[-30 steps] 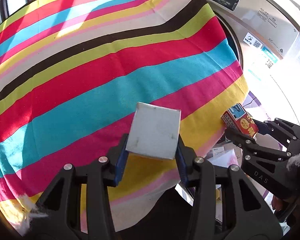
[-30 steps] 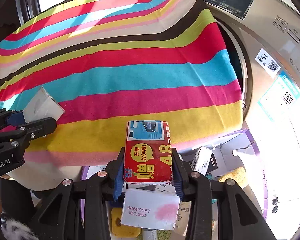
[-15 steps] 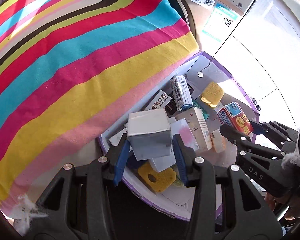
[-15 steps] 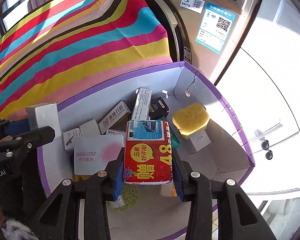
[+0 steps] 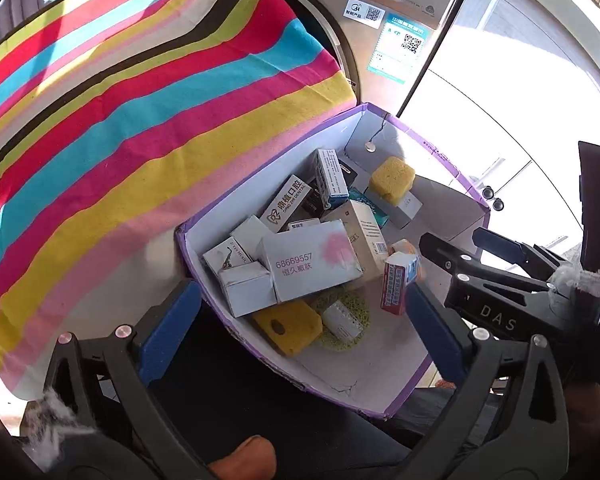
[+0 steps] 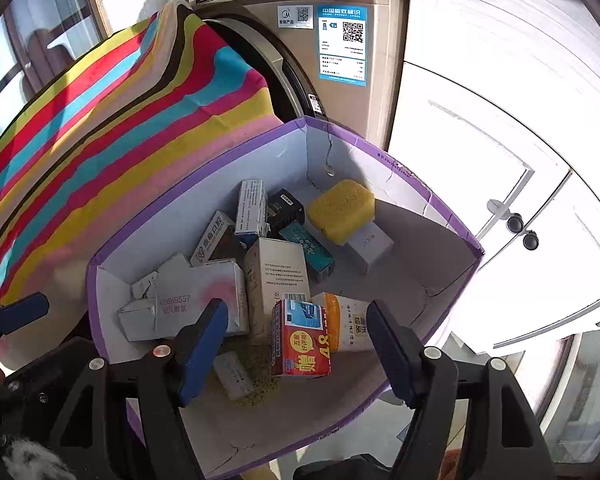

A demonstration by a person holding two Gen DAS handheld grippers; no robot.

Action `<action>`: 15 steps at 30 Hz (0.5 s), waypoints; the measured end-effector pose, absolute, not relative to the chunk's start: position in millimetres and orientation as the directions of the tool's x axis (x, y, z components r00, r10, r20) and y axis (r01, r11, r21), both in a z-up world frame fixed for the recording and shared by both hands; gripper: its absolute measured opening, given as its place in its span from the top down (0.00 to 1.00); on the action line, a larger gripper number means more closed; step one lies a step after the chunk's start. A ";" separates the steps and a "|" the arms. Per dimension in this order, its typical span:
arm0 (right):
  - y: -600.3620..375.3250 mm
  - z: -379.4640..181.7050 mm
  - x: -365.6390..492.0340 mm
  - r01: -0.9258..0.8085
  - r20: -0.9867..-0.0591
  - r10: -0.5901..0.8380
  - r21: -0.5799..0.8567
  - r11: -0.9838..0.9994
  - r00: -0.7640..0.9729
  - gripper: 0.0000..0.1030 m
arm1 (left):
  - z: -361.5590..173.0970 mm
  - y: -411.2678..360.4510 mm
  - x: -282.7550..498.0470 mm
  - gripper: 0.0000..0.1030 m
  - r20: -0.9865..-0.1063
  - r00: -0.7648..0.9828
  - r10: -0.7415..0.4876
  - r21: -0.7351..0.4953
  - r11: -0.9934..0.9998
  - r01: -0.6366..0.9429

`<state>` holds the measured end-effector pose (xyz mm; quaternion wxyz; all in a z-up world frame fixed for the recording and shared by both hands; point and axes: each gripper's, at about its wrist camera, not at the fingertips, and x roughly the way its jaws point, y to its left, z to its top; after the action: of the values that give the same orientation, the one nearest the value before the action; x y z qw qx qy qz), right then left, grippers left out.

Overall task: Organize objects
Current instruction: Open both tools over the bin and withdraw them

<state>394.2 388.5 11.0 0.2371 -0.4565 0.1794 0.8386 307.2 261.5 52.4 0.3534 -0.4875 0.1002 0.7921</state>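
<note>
The purple-rimmed cardboard box (image 5: 380, 364) (image 6: 240, 168) holds several small cartons and sponges. My left gripper (image 5: 300, 332) hangs over its near edge, jaws opening wide with nothing touching the pads. The plain grey-white carton (image 5: 246, 288) lies in the box by the near-left wall, beside a white carton with a pink blot (image 5: 312, 264). My right gripper (image 6: 296, 348) (image 5: 452, 238) is over the box, jaws opening. The red carton (image 6: 302, 338) (image 5: 396, 284) stands between its pads, free of them, on the box floor.
A striped cloth (image 5: 120, 140) (image 6: 100, 128) covers the surface left of the box. A front-loading washing machine (image 6: 340, 60) stands behind it, and white cabinet doors (image 6: 500, 160) are at the right. Yellow sponges (image 5: 392, 178) (image 5: 288, 326) lie among the cartons.
Both grippers swung from over the striped cloth to over the purple box. Each then opened: the grey-white carton left the left one, the red carton left the right one, and both landed inside.
</note>
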 end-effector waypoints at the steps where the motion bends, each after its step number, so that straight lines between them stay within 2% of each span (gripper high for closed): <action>1: 388.8 12.0 392.4 -0.556 -0.845 0.237 0.083 -0.827 -0.479 0.28 | 52.8 260.9 307.7 0.01 -0.845 -0.303 0.441 -0.155 -0.744 -0.650; 5: 387.6 12.1 395.5 -0.552 -0.849 0.253 0.054 -0.832 -0.465 0.27 | 48.6 261.1 308.3 0.01 -0.862 -0.356 0.362 -0.073 -0.782 -0.619; 10: 385.6 2.9 403.8 -0.551 -0.865 0.253 0.032 -0.834 -0.434 0.27 | 50.7 262.0 308.8 0.01 -0.856 -0.367 0.365 -0.073 -0.786 -0.614; 15: 388.0 -1.5 408.5 -0.581 -0.866 0.242 0.067 -0.811 -0.438 0.27 | 58.4 265.2 309.0 0.01 -0.830 -0.356 0.430 -0.120 -0.761 -0.638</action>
<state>408.5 388.0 -1.5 0.2482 -0.4684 0.1808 0.8285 309.0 265.2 58.4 0.3271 -0.4638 0.1121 0.8157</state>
